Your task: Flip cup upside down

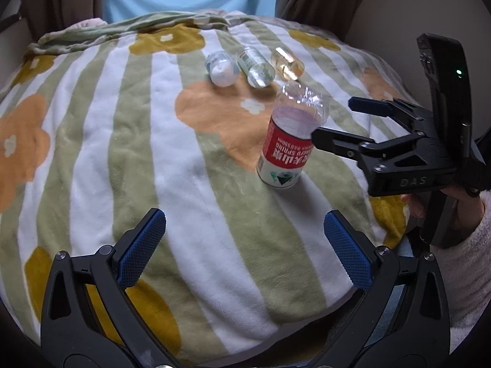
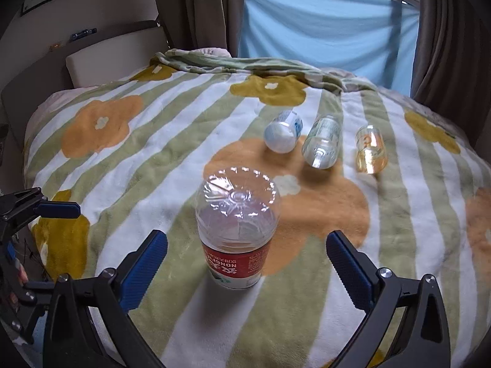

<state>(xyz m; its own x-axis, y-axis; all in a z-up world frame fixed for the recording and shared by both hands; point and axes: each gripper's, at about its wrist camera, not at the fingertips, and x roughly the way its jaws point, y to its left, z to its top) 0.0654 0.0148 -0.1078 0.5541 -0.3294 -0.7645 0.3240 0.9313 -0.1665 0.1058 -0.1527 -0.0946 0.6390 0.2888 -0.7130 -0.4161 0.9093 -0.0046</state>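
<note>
Cup (image 2: 237, 230): clear ribbed plastic, cut bottle form, red label inverted; standing base-up on plush striped floral blanket (image 2: 138, 159). Right tool (image 2: 245, 263): spread, knurled blue pads flanking cup, not touching. Left tool (image 1: 244, 245): spread, holding nothing. Beyond: three small cylindrical bottles (image 2: 322, 142) lying sideways.

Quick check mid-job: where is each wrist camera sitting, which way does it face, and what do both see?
Left wrist: on the left gripper, open, facing across the blanket toward the curtains; the right gripper and holding hand show.
Right wrist: on the right gripper, open, straddling the inverted cup; the left gripper shows at left.
Shared: the cup and three lying bottles.
</note>
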